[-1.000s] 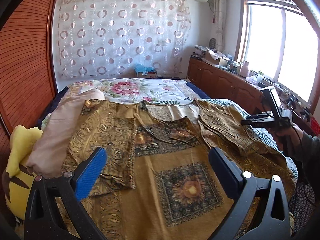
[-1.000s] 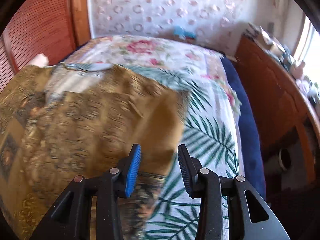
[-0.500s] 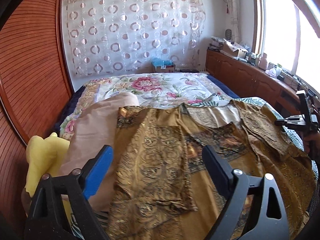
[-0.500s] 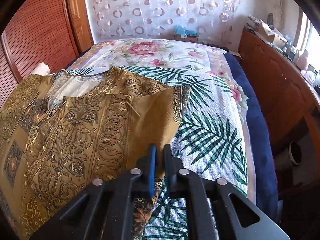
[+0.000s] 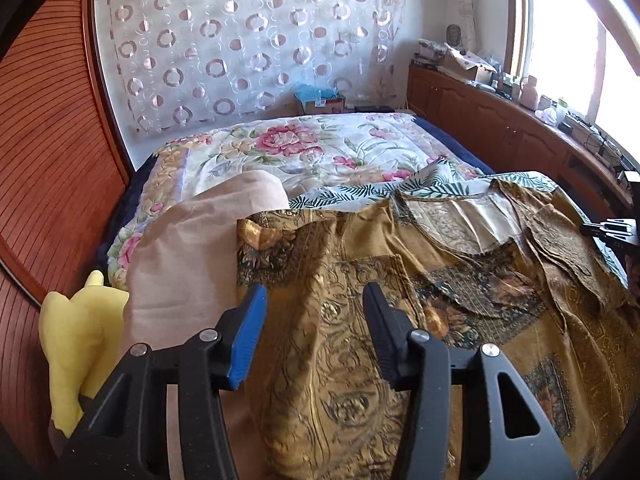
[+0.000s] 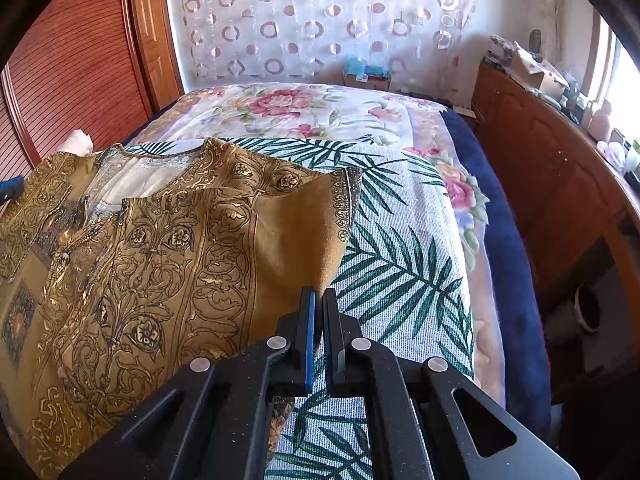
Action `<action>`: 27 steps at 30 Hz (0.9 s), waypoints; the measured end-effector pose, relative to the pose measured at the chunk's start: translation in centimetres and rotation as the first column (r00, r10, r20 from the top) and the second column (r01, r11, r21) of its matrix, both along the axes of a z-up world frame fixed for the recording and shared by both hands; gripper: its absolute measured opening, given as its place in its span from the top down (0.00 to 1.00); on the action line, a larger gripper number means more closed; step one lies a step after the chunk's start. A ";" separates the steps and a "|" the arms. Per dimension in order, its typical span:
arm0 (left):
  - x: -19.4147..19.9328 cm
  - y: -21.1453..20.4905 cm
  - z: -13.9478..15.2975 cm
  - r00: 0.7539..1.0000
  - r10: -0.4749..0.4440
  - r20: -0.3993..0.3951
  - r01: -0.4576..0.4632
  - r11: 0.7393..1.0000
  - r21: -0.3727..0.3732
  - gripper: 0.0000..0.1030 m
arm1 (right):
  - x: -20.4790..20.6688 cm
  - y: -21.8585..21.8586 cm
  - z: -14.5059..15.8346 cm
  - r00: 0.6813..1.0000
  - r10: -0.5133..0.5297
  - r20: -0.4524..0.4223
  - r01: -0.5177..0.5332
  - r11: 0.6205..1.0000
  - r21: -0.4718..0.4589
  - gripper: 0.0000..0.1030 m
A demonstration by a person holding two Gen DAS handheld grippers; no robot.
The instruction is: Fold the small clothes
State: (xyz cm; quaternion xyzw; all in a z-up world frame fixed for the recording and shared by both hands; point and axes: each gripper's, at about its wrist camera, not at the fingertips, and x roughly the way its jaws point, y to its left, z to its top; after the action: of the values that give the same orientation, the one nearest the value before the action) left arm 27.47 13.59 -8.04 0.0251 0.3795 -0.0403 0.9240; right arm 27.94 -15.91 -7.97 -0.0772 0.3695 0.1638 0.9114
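- The gold patterned garment lies spread across the bed, partly over a palm-leaf towel.
- The right hand-held gripper is clenched on the garment's side edge, which rises slightly off the towel.
- The left hand-held gripper has just been closing; its jaws stand apart over the garment's other folded-in side, its pads not pressing the cloth.
- A beige pillow and a yellow plush toy sit beside that side.
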 end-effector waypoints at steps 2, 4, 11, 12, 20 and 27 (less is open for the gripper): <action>0.9 0.0 -0.2 1.000 -0.005 -0.016 0.005 1.000 0.020 0.50 | -0.1 0.0 -0.1 1.000 0.003 0.017 -0.003 1.000 0.000 0.98; 1.4 0.1 -0.3 0.999 -0.026 -0.033 0.027 1.000 0.014 0.61 | -0.3 -0.1 -0.2 1.000 0.002 0.018 -0.002 1.000 0.001 0.98; 1.4 1.0 0.5 0.999 -0.026 -0.019 0.027 0.999 0.044 0.94 | -0.4 -0.1 -0.3 1.000 0.001 0.020 -0.001 1.000 0.000 0.98; 1.2 1.5 1.0 1.000 0.001 0.006 -0.001 0.999 0.047 0.95 | -0.4 0.0 -0.3 1.000 0.001 0.021 -0.001 1.000 -0.002 0.98; 0.7 6.4 1.6 0.992 0.119 0.028 -0.118 0.992 -0.033 0.95 | -0.4 0.0 -0.4 1.000 0.000 0.022 0.000 1.000 -0.003 0.98; 0.6 6.7 1.4 0.993 0.117 0.024 -0.115 0.990 -0.076 0.95 | -0.1 -0.5 -0.3 1.000 -0.006 0.009 0.006 1.000 0.027 0.91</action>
State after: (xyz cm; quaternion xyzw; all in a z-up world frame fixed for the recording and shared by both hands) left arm 28.08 20.24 -6.67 -0.0308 0.3655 -0.0002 0.9303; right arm 27.80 -16.37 -8.24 -0.0643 0.3634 0.1657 0.9145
